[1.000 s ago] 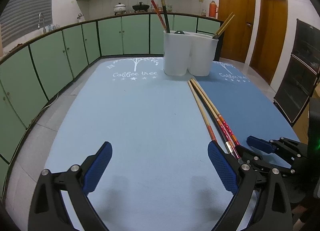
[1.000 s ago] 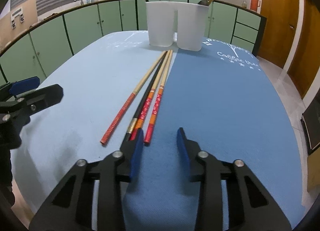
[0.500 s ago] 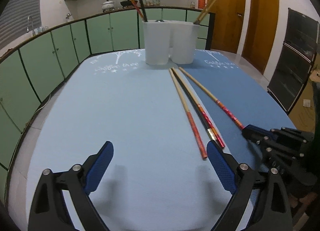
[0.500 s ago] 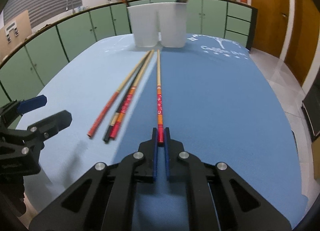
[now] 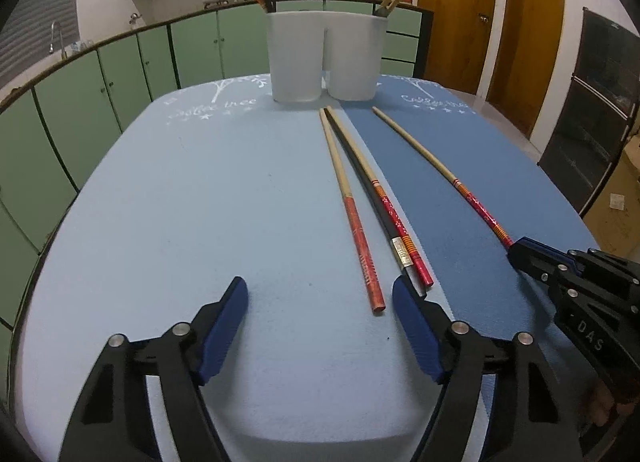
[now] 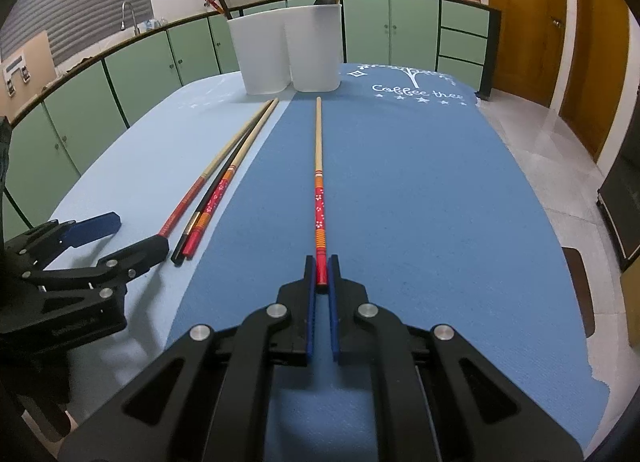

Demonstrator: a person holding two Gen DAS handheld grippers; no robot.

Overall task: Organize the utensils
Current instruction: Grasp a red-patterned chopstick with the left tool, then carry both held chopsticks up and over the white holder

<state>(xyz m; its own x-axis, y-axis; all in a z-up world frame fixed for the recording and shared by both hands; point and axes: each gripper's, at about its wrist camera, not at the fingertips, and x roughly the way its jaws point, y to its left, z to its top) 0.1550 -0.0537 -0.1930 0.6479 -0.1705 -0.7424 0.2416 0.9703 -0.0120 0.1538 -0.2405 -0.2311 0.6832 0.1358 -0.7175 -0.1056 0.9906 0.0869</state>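
The big table covered with two blue cloths [image 6: 400, 181], one pale and one darker, runs out ahead of both sets of fingers, and at its far end stands the white plastic two-part utensil holder [image 6: 288, 49] with a few sticks already poking out. The step in hand looks like picking up chopsticks to put them away. The right gripper [image 6: 322, 274] is pinched tight on the red end of one long bamboo chopstick with a red flowered handle [image 6: 319, 165], which points straight away from its fingers toward the holder. Next, I think, it must lift the stick, tip it up and drop it into a cup. The left gripper [image 5: 320, 326] has nothing between its fingers, and they are closing. Three more chopsticks [image 5: 372, 217], two red-ended and one black, lie just ahead of its right finger. Inside the cups is hidden. The black stick's near end is tucked behind that finger.
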